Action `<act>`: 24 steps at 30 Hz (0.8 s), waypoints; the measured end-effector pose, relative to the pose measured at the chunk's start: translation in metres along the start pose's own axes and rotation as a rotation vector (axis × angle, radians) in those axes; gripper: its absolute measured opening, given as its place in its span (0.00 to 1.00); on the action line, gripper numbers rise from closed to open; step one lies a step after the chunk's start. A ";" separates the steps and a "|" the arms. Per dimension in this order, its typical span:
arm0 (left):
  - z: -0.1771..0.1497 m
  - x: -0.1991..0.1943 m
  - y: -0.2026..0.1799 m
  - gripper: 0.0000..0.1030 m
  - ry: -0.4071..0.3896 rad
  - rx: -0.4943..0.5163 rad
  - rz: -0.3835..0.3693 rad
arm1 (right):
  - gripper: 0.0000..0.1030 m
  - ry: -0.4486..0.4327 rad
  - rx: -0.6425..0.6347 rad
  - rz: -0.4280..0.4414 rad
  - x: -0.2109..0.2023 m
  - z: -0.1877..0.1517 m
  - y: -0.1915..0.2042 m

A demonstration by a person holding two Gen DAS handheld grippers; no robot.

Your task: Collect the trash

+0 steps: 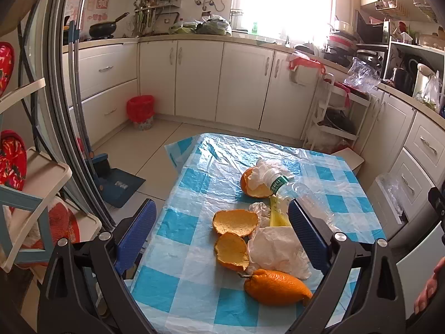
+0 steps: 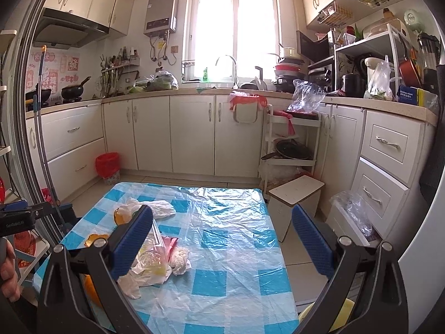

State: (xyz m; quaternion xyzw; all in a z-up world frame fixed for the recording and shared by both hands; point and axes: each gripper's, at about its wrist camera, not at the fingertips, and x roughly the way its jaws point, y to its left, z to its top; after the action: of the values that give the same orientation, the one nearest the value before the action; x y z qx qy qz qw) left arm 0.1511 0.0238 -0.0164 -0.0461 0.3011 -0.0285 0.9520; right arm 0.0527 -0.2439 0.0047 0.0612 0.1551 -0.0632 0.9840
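Left wrist: orange peels (image 1: 235,222) lie between wide-open, empty jaws; right likewise empty.

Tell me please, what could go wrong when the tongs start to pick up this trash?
The plastic bottle lies on its side across an orange peel, so it might roll if nudged. The thin plastic tablecloth is wrinkled and loose; the open left tongs could pinch it together with the tissue and drag everything along.
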 end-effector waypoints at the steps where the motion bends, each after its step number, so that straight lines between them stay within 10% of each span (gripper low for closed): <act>1: 0.000 0.000 0.001 0.89 0.001 0.001 0.002 | 0.93 0.000 -0.002 0.002 0.000 0.000 0.000; 24: -0.004 0.013 0.012 0.89 0.046 -0.010 0.021 | 0.93 0.007 -0.044 0.026 0.005 -0.009 0.009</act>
State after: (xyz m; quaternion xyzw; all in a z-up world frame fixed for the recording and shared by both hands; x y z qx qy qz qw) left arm 0.1603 0.0344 -0.0282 -0.0471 0.3237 -0.0182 0.9448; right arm 0.0564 -0.2346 -0.0044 0.0416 0.1593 -0.0470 0.9852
